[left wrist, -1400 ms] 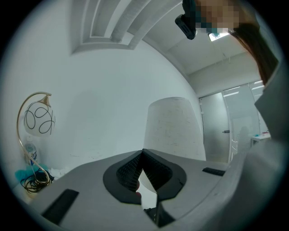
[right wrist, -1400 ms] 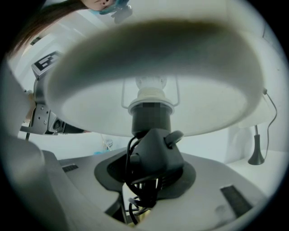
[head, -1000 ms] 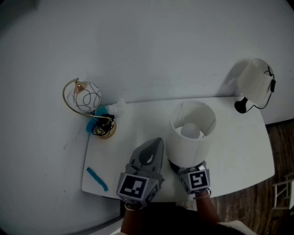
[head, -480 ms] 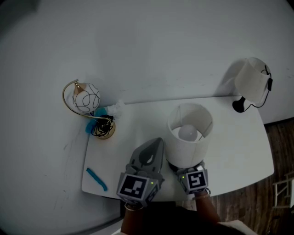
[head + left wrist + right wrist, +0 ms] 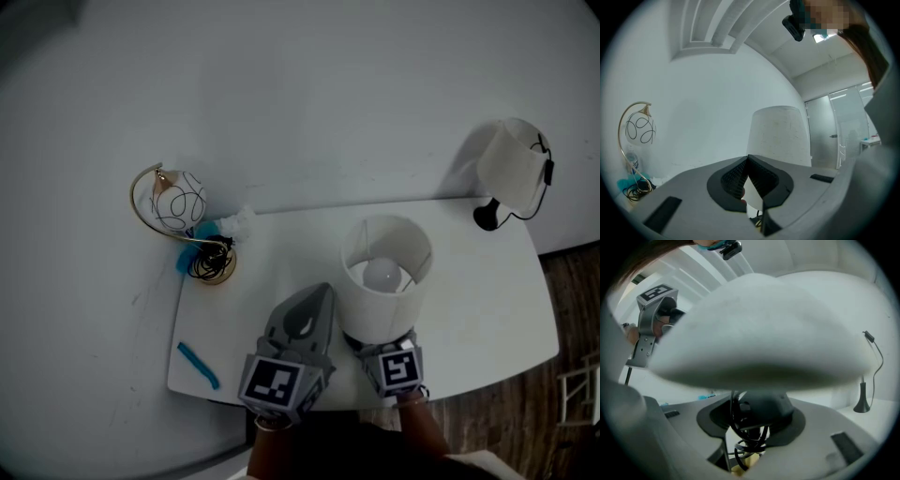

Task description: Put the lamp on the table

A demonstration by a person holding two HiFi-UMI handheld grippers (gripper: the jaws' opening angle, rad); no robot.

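Lamp (image 5: pixel 386 281) stands on the table (image 5: pixel 487 300), centre, near edge. Right gripper (image 5: pixel 752 420) is at its dark base, jaws opening, base and coiled cord between them. Left gripper (image 5: pixel 319 292) sits just left of the lamp, jaws together, empty. Gold arc lamp (image 5: pixel 178 211) is at far left.

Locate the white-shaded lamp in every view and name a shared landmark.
Head view: white-shaded lamp centre-right, on the table.
Left gripper view: its shade centre, beyond the jaws.
Right gripper view: shade fills the upper frame.
Landmark: gold arc lamp, far left in head and left gripper views; not seen in right gripper view.
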